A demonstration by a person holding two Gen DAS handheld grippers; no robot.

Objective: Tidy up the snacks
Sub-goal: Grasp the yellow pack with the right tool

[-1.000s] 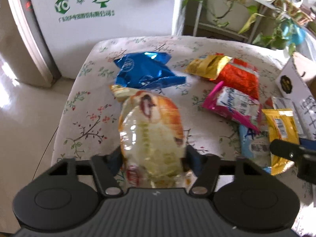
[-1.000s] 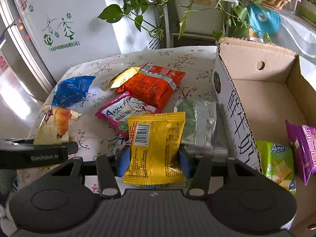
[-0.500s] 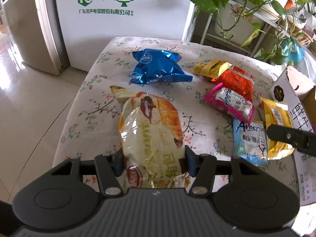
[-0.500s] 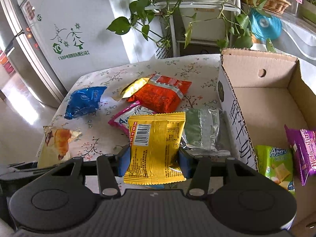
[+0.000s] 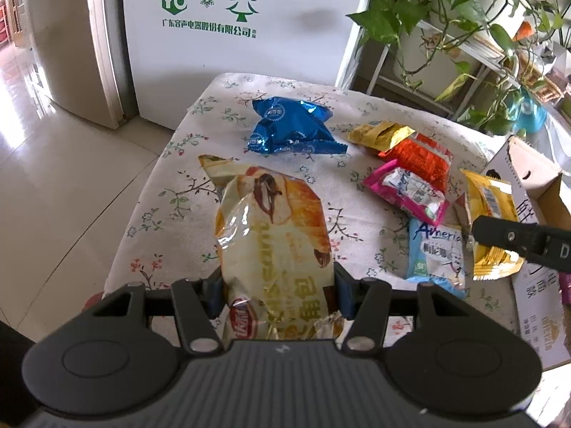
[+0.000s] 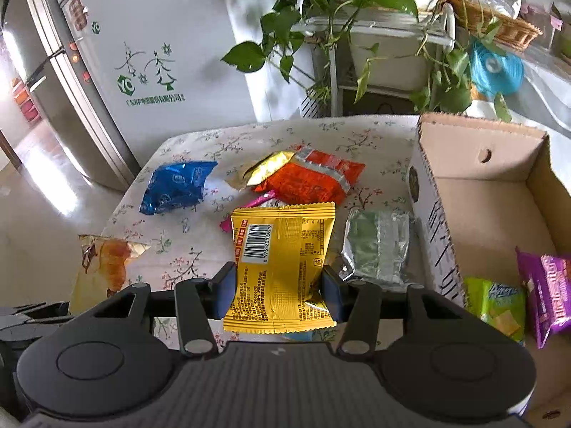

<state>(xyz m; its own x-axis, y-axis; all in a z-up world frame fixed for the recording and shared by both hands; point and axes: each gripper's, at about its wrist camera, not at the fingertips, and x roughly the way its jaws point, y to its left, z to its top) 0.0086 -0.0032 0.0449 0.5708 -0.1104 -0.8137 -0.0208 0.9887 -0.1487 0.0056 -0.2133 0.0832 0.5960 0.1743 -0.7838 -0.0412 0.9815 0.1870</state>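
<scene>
Both grippers had risen from the floral tablecloth [image 5: 185, 192], left gripper [image 5: 276, 287] tightening, pinching the croissant packet [image 5: 274, 249], right gripper [image 6: 278, 285] clamped on the yellow packet [image 6: 282, 264], near-left of the cardboard box [image 6: 474, 210].

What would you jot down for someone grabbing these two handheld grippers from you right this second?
Left gripper: shut on the croissant packet, which it has just squeezed tighter.
Right gripper: shut on the yellow packet.
Done: green packet and purple packet lie in the cardboard box.
Left: box both held packets, then the blue bag, gold packet, orange packet, pink packet, light-blue packet and silver-green packet on the table.
</scene>
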